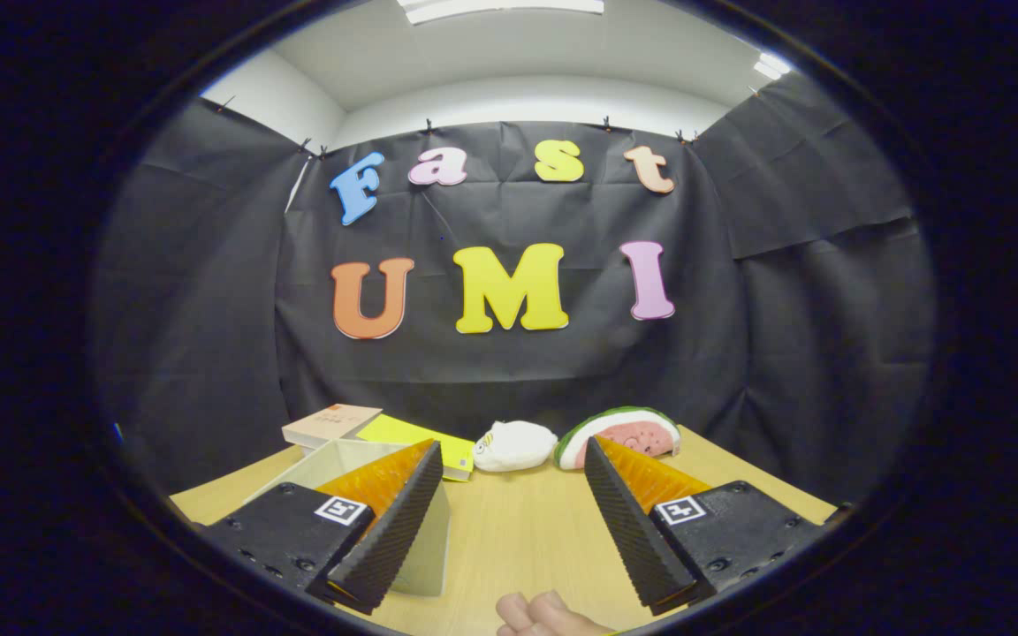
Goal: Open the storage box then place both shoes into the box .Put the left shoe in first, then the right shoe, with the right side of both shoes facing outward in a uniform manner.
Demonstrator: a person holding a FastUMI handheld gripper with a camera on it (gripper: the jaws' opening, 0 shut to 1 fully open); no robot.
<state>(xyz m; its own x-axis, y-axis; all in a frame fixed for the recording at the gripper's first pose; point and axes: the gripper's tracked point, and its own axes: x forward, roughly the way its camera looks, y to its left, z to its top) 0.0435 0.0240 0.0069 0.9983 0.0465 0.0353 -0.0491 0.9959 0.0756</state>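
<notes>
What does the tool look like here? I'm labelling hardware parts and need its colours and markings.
The tool has two wedge-shaped fingers with black ribbed gripping faces and orange ridged sides. Each sits on a black block with screw holes and a white square tag printed with a black pattern. A bare fingertip shows below, with no sleeve visible.

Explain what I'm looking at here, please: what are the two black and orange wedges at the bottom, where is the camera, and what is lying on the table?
The wedges are the two fingers of a hand-held gripper; a person carries it, and the camera rides on it, looking forward along the fingers. The fingers stand apart, open, holding nothing. Fingertips of a hand show on the wooden table between them. A pale storage box sits partly behind the left finger. Beyond it lie a book and a yellow booklet. Ahead of the fingers are a white plush toy and a watermelon-slice plush, with black cloth behind.
</notes>
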